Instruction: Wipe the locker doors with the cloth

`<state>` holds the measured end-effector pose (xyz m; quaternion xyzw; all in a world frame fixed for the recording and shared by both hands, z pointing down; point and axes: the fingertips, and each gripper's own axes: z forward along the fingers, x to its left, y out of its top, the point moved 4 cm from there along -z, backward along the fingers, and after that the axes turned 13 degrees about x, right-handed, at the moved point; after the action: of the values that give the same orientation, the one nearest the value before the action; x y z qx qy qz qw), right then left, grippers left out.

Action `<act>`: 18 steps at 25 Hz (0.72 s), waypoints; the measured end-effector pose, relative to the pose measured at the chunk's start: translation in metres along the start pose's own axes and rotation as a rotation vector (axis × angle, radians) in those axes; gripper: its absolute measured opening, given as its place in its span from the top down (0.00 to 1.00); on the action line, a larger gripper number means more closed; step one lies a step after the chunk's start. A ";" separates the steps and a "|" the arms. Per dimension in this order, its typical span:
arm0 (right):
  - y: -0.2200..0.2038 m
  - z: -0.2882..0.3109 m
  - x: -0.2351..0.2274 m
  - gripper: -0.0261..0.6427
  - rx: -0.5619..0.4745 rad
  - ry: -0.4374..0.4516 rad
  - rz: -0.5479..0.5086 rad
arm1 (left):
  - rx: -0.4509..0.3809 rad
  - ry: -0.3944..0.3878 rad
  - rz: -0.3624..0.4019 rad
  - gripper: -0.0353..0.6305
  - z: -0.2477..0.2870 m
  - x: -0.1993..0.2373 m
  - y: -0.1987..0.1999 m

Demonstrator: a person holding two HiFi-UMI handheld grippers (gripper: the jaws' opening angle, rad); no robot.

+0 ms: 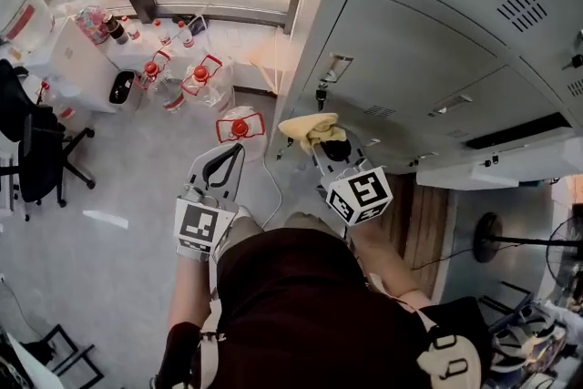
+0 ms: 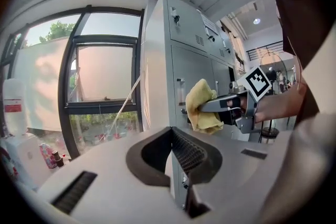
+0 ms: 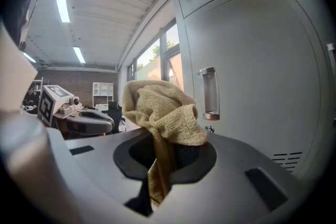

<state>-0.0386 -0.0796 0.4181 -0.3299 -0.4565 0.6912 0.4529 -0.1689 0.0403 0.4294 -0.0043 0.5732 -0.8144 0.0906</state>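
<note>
- Several red-capped water jugs (image 1: 199,77) stood on the floor at the far left.
- The left gripper (image 1: 235,152) had its jaws together, with nothing between them.
- The right gripper (image 1: 321,144) was clamped on the bunched yellow cloth (image 1: 308,127), close to the grey locker door (image 1: 410,50), just beside its handle (image 1: 334,66).

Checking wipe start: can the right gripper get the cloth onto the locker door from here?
Probably yes. The right gripper is shut on the yellow cloth just in front of the grey locker door, with nothing visible between them. The left gripper is off to the side, shut and empty.
</note>
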 end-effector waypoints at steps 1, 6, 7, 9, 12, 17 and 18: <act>0.003 0.002 0.000 0.88 -0.005 -0.029 0.009 | -0.004 -0.026 0.011 0.94 0.003 0.006 0.000; 0.014 -0.002 -0.007 0.88 -0.031 -0.177 0.054 | -0.026 -0.157 0.062 0.94 0.021 0.018 0.007; 0.015 -0.005 -0.009 0.88 -0.036 -0.207 0.063 | -0.029 -0.186 0.069 0.94 0.024 0.017 0.009; 0.017 -0.015 -0.013 0.88 -0.047 -0.262 0.080 | -0.033 -0.242 0.078 0.94 0.033 0.013 0.014; 0.018 -0.032 -0.022 0.88 -0.061 -0.328 0.094 | -0.056 -0.309 0.105 0.94 0.047 0.001 0.021; 0.019 -0.068 -0.047 0.88 -0.086 -0.416 0.112 | -0.076 -0.407 0.122 0.94 0.072 -0.036 0.039; 0.019 -0.077 -0.054 0.88 -0.091 -0.432 0.115 | -0.077 -0.421 0.127 0.94 0.077 -0.044 0.042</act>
<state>0.0419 -0.1072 0.3751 -0.2198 -0.5540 0.7491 0.2891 -0.1115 -0.0387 0.4205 -0.1414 0.5716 -0.7656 0.2590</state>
